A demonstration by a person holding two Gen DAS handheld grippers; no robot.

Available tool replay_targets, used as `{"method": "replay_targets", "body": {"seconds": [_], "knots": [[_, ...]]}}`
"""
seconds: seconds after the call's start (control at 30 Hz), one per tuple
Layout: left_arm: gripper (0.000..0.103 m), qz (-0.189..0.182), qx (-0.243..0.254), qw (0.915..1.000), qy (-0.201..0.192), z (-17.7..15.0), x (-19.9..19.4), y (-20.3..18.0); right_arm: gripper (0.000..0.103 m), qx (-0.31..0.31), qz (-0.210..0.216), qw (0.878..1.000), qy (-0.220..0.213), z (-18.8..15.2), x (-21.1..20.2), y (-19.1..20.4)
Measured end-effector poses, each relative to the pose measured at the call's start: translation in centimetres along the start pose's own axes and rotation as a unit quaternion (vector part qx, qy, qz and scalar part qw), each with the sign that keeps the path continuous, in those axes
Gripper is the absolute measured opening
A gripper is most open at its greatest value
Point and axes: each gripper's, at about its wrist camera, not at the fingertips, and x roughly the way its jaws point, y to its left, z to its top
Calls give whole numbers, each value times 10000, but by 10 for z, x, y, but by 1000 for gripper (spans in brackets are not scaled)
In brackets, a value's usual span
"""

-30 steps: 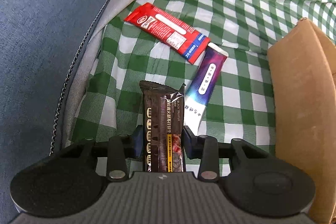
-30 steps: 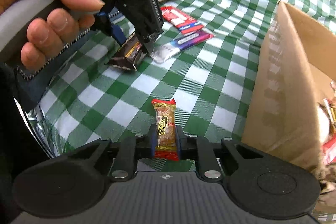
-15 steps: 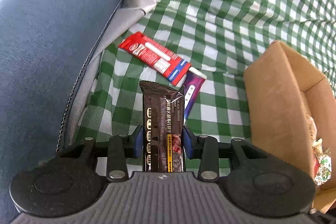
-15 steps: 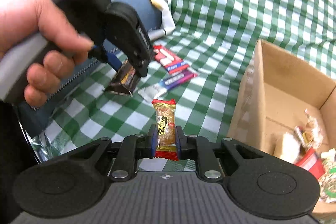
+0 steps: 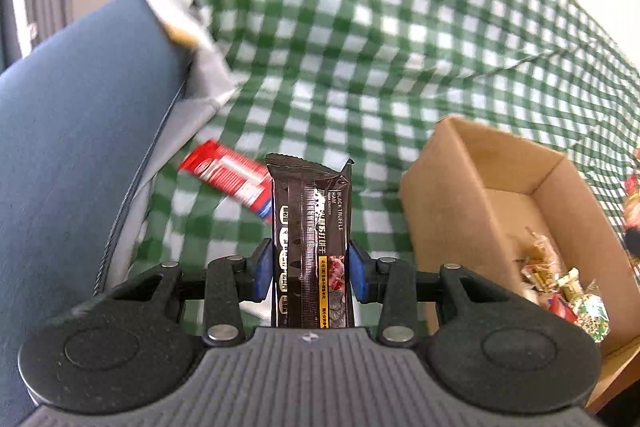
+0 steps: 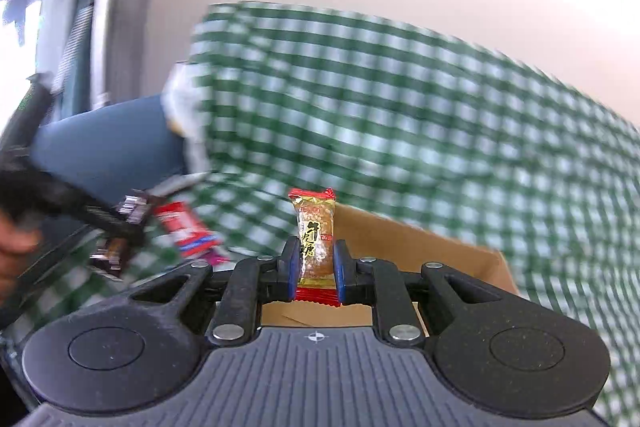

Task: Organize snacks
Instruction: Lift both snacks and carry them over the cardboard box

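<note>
Green-and-white checked cloth [image 5: 360, 39] covers the work surface, with a blue cushion [image 5: 80, 147] along its left edge and a pale wall behind; both wrist views are motion-blurred. Left gripper [image 5: 310, 265]: blue pads partly closed and pressed on the two sides of a dark cracker bar [image 5: 310, 227], held upright with its long axis running forward along the fingers and its far end projecting well past the tips. Right gripper [image 6: 316, 269]: jaws almost fully closed on a small gold-and-red candy [image 6: 316, 235], also standing along the fingers. Cardboard box [image 5: 516, 163] sits open-topped on the cloth, already holding several wrapped snacks [image 5: 560, 279] in its near corner. Key relation: from the left fingers the box lies forward and to the right, its near wall just beside the bar's right edge in the view, so the bar is not yet over the opening; from the right fingers the box rim [image 6: 420, 243] shows directly behind and below the candy, with the box floor visible under the jaws; judged, the right hand is the nearer to a drop, the left needing a rightward carry first. Red packet [image 5: 228, 179] lies on the cloth behind the bar, unclaimed.
</note>
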Motion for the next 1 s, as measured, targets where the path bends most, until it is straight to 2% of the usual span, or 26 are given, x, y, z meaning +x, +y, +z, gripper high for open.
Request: {"method": "replay_targets", "body": {"seconds": [0.1,0.17,0.27,0.5,0.8,1.0], "knots": [[43,-155,190,9993,-276,-1,-5,-14,18,561,-216,9980,202,-23,9,-24],[43,-264,329,9980,-481,-1,-7,-25,18,817,-303,9957,313,-26,12,-35],[43,-466,496,9948,-754,-2,-13,-39,18,883,-440,9951,113,-29,9,-44],[43,-916,642,9873,-1125,-5,-20,-71,18,1042,-746,9917,124,-36,9,-55],[43,-1277,872,9805,-1209,-9,-17,-105,18,1239,-1229,9846,70,-39,6,-71],[43,-1430,868,9775,-1288,-10,-16,-112,18,1184,-1325,9840,140,-40,10,-68]]}}
